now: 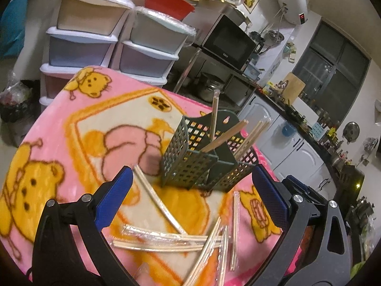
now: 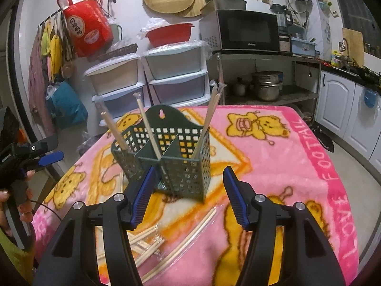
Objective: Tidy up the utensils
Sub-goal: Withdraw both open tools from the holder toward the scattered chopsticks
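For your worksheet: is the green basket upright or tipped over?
Upright: the green basket stands on the blanket, chopsticks poking out its top.

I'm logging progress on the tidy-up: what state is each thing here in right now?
Holder: upright on the blanket, chopsticks standing in its compartments.
Loose chopsticks: lying wrapped on the blanket, not yet sorted.
Blanket: spread flat over the table.
Left hand-held gripper: open, empty.
Right hand-held gripper: open, empty.
Microwave: door closed.
Drawers: closed.
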Tool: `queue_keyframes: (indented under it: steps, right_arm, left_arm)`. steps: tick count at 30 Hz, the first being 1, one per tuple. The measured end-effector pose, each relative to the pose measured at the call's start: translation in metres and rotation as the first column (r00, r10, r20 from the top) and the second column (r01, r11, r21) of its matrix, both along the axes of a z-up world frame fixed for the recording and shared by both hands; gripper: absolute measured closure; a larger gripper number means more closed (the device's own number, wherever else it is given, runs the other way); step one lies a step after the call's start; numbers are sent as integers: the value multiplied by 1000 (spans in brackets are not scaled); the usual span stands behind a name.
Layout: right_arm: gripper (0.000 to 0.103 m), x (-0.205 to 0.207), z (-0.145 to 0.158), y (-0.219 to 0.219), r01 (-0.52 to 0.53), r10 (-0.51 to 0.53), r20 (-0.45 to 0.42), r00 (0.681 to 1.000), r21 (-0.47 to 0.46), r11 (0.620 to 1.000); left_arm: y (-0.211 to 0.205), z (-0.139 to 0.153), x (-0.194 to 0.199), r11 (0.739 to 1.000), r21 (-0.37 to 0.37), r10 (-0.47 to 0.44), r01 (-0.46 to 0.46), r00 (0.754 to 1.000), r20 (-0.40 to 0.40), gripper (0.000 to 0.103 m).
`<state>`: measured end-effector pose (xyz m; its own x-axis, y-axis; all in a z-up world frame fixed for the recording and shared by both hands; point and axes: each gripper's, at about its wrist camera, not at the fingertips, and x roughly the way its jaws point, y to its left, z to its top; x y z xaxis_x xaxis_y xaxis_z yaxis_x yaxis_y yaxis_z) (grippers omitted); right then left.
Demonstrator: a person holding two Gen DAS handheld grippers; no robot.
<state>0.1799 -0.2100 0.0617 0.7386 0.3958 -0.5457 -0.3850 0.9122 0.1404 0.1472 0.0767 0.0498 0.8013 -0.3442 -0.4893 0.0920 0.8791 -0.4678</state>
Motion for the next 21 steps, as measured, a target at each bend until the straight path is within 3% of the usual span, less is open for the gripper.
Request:
queue_keyframes:
  steps: [21]
  right_arm:
    - [46, -10, -42, 16, -84, 80, -117, 990, -31, 996]
  left_arm:
    - [6, -58, -15, 1000, 16, 1, 1, 988, -153, 11]
